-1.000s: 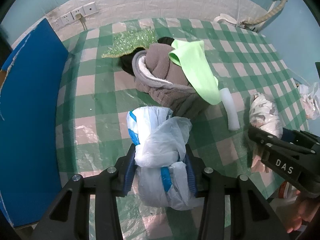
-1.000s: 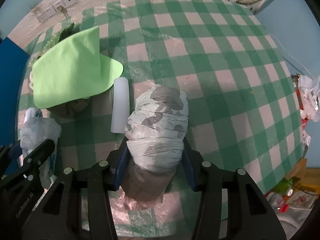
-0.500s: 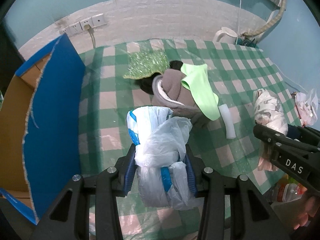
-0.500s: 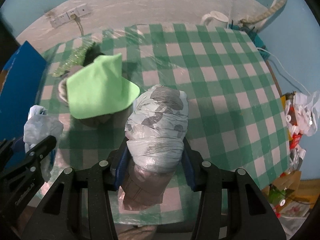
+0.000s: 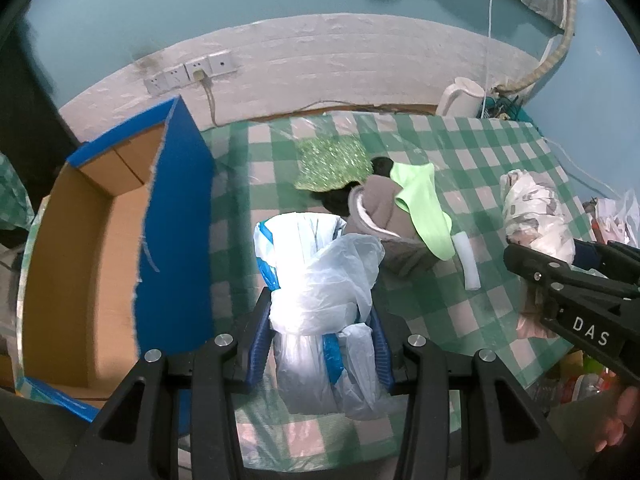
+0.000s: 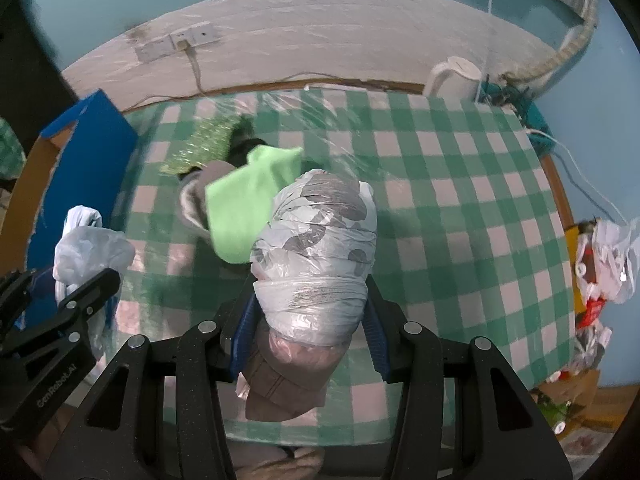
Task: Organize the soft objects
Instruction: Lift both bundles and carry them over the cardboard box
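Observation:
My left gripper (image 5: 318,346) is shut on a white and blue plastic bag bundle (image 5: 316,280), held above the green checked table (image 5: 500,160). My right gripper (image 6: 310,336) is shut on a grey patterned plastic bundle (image 6: 316,248), also lifted above the table; that bundle shows at the right of the left wrist view (image 5: 534,216). A pile of soft things lies mid-table: a brown fleece garment (image 5: 380,216), a lime green cloth (image 5: 424,204), a glittery green piece (image 5: 332,162) and a white foam roll (image 5: 468,260).
An open blue cardboard box (image 5: 172,240) with a brown inside stands at the table's left. A white kettle (image 5: 460,98) and cables sit at the back right corner. Wall sockets (image 5: 192,72) are behind. Bags and clutter (image 6: 600,260) lie off the right edge.
Both grippers have risen and drawn back from the table with their bundles still held. The box's inside and the back wall have come into view.

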A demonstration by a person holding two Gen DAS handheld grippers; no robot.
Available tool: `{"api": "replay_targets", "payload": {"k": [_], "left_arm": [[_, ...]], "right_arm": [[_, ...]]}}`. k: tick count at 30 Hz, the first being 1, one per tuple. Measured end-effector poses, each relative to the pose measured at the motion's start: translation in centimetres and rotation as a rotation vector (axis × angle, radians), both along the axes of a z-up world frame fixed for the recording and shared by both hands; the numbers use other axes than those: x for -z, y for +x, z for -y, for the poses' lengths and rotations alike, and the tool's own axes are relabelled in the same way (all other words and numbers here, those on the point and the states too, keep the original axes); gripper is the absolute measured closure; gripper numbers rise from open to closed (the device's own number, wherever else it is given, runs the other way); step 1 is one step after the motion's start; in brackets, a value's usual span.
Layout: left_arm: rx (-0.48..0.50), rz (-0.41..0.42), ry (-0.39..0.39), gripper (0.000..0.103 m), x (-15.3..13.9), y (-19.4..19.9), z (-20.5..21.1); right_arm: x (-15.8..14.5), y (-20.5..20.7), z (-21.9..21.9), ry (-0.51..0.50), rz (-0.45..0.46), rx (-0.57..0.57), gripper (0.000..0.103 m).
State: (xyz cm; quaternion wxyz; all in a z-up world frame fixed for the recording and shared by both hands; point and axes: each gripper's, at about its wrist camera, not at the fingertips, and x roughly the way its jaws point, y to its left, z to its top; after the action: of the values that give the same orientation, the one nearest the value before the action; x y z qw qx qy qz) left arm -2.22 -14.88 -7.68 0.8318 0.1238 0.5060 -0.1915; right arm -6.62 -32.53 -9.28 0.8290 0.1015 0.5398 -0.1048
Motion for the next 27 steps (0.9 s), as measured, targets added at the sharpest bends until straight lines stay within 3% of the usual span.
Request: {"api": "replay_targets", "payload": {"k": [27], "left_arm": [[-0.160,0.097,-0.018,0.059,-4.4,2.4,-9.3]], "right_arm": [[-4.9,5.5,-10.2,0.015,0.087,-0.220,0.055]]}}
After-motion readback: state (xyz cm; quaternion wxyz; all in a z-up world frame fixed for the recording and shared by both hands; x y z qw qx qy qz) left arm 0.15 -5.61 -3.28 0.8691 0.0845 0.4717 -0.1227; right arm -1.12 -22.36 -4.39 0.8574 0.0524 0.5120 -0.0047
